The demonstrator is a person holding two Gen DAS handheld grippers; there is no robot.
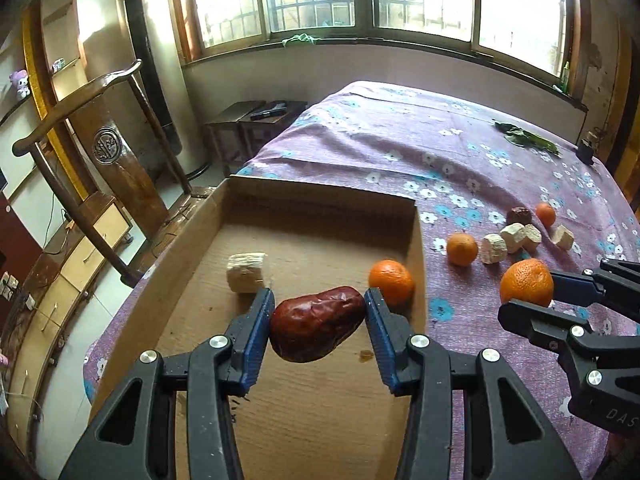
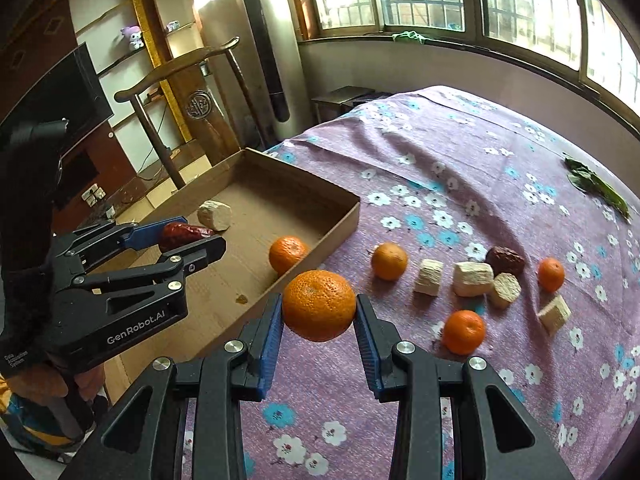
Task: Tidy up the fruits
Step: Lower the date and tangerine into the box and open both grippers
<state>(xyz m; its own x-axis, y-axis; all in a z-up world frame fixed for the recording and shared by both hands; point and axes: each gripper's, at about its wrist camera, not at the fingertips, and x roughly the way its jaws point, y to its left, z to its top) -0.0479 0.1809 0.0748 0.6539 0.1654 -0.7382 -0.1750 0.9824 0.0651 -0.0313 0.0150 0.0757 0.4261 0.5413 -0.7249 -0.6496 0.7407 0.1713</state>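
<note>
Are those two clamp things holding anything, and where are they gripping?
Left gripper pinches a wrinkled dark-red date by its two ends. Right gripper squeezes a round orange tangerine across its sides.

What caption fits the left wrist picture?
Left gripper holds a wrinkled dark-red date above the brown cardboard box.

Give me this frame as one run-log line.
left gripper: shut on red date, over cardboard box | right gripper: shut on orange, beside box | in box: one orange, one pale chunk

The bench (image 2: 460, 152), under a purple floral cloth, carries a cardboard tray (image 2: 340, 216), loose oranges (image 2: 389, 261), pale chunks (image 2: 473, 279), a date (image 2: 505, 260) and leaves (image 2: 596, 188).
</note>
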